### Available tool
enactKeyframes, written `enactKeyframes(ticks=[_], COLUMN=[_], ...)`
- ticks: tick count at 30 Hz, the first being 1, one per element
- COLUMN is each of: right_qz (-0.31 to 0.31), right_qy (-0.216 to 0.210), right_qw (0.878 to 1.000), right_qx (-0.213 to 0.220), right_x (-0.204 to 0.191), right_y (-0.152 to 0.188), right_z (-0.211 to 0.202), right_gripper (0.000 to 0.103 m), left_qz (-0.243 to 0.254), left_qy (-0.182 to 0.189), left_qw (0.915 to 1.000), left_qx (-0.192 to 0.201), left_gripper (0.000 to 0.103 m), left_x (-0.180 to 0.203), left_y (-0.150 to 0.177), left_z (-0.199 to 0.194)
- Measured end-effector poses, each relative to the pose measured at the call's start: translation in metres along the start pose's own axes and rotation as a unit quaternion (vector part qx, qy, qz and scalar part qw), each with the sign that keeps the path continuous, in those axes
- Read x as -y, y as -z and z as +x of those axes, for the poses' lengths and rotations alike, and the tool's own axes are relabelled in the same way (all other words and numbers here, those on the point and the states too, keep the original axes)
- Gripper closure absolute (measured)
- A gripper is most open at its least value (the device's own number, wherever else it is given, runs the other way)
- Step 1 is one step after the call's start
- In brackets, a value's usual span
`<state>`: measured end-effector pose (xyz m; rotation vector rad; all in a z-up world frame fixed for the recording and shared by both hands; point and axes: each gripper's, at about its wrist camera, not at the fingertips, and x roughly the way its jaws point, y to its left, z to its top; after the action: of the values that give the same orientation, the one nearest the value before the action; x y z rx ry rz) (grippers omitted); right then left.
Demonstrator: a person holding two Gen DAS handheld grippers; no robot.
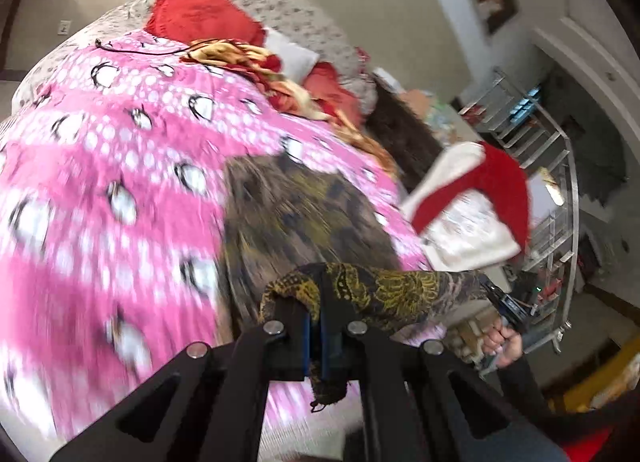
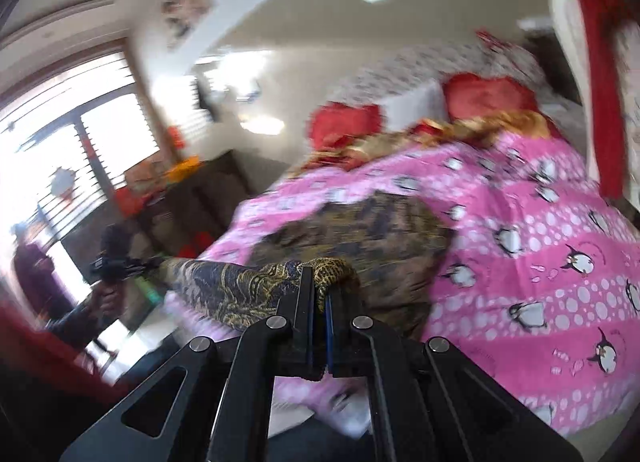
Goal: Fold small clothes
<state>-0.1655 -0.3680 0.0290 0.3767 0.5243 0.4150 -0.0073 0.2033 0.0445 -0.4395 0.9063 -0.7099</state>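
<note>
A dark brown and yellow patterned garment [image 1: 296, 206] lies on the pink penguin bedspread [image 1: 100, 166], its near edge lifted. My left gripper [image 1: 316, 302] is shut on one corner of that edge. The cloth stretches right to my right gripper [image 1: 506, 304], held by a hand. In the right wrist view my right gripper [image 2: 320, 294] is shut on the other corner of the garment [image 2: 360, 230], which runs left as a taut band to my left gripper [image 2: 116, 262]. The rest of the garment drapes down onto the bedspread [image 2: 540, 270].
Red cushions [image 1: 200, 10] and a red-gold blanket [image 1: 256, 62] sit at the head of the bed. A red and white garment [image 1: 476, 198] lies at the bed's right side. A metal rack [image 1: 552, 182] stands beyond it. A bright window [image 2: 72, 142] and dark furniture [image 2: 192, 198] are left of the bed.
</note>
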Motion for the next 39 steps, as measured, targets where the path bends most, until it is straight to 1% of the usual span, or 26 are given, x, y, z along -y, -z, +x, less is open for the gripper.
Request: enactKeyframes(ticks=[4,7,9,12,13,15,18,22,24,25,27,28,29,30,31,32,33,34,35,36,37,38,39], right_qz=[0.03,0.048,0.055,0.061,0.062,0.067,0.078,0.094,0.125,0.148,0.205,0.22,0.236,0.246,0.249,0.247,0.236,0.222,0.189,0.16,0.117,0.095,0.075], right_qy=[0.087,0.122,0.138,0.157,0.163,0.169,0.176,0.173,0.16,0.153,0.126,0.113,0.096,0.085,0.076,0.078,0.098,0.117,0.139,0.147,0.145,0.139,0.134], right_qw=[0.996,0.991,0.988,0.983,0.981,0.978,0.974,0.971,0.969,0.967,0.961,0.96,0.959,0.959,0.961,0.963,0.965,0.967,0.971,0.975,0.982,0.985,0.987], right_qx=[-0.02,-0.036,-0.048,-0.077,-0.09,-0.102,-0.116,-0.139,-0.143,-0.143,-0.138,-0.133,-0.124,-0.112,-0.092,-0.079,-0.063,-0.055,-0.045,-0.04,-0.036,-0.039,-0.047], right_x=[0.044,0.074,0.087,0.105,0.11,0.117,0.128,0.141,0.148,0.152,0.16,0.162,0.163,0.163,0.161,0.159,0.152,0.146,0.131,0.118,0.097,0.083,0.07], right_y=[-0.033,-0.049,-0.055,-0.058,-0.057,-0.054,-0.049,-0.042,-0.04,-0.04,-0.042,-0.043,-0.046,-0.049,-0.054,-0.057,-0.061,-0.064,-0.068,-0.069,-0.069,-0.069,-0.067], right_z=[0.073,0.116,0.137,0.168,0.179,0.191,0.207,0.228,0.232,0.232,0.222,0.217,0.207,0.197,0.182,0.171,0.155,0.146,0.136,0.132,0.131,0.135,0.142], right_gripper=[0.1,0.1,0.1,0.1,0.1,0.1,0.1,0.1,0.1,0.098,0.093,0.088,0.086,0.086,0.084,0.081,0.08,0.079,0.079,0.079,0.079,0.079,0.079], left_qz=[0.012,0.012,0.014,0.012,0.011,0.004,-0.01,-0.037,-0.042,-0.045,-0.046,-0.045,-0.042,-0.041,-0.038,-0.031,-0.022,-0.005,0.024,0.042,0.064,0.089,0.107], left_qy=[-0.029,-0.061,-0.081,-0.105,-0.114,-0.126,-0.132,-0.136,-0.136,-0.138,-0.142,-0.156,-0.179,-0.193,-0.205,-0.212,-0.218,-0.216,-0.2,-0.194,-0.186,-0.178,-0.179], left_qw=[0.9994,0.9977,0.9958,0.9923,0.9908,0.9882,0.9869,0.9847,0.9853,0.9851,0.9849,0.9833,0.9803,0.9785,0.9771,0.976,0.9753,0.9763,0.9795,0.9801,0.9803,0.9799,0.9781], left_qx=[-0.012,-0.028,-0.041,-0.064,-0.071,-0.086,-0.091,-0.103,-0.095,-0.093,-0.088,-0.081,-0.072,-0.061,-0.046,-0.036,-0.023,-0.008,0.004,0.009,0.011,0.005,-0.004], left_gripper=[0.1,0.1,0.1,0.1,0.1,0.1,0.097,0.095,0.094,0.094,0.089,0.077,0.058,0.055,0.055,0.059,0.061,0.062,0.062,0.062,0.062,0.062,0.062], left_x=[-0.016,-0.03,-0.04,-0.055,-0.061,-0.071,-0.084,-0.098,-0.098,-0.099,-0.096,-0.096,-0.095,-0.094,-0.092,-0.087,-0.079,-0.067,-0.045,-0.031,-0.013,0.006,0.019], left_y=[-0.058,-0.09,-0.101,-0.109,-0.109,-0.106,-0.1,-0.092,-0.09,-0.09,-0.09,-0.091,-0.091,-0.093,-0.091,-0.089,-0.086,-0.082,-0.074,-0.069,-0.061,-0.051,-0.043], left_z=[0.06,0.104,0.129,0.161,0.169,0.183,0.193,0.203,0.2,0.197,0.186,0.179,0.171,0.165,0.152,0.143,0.135,0.128,0.123,0.123,0.127,0.137,0.148])
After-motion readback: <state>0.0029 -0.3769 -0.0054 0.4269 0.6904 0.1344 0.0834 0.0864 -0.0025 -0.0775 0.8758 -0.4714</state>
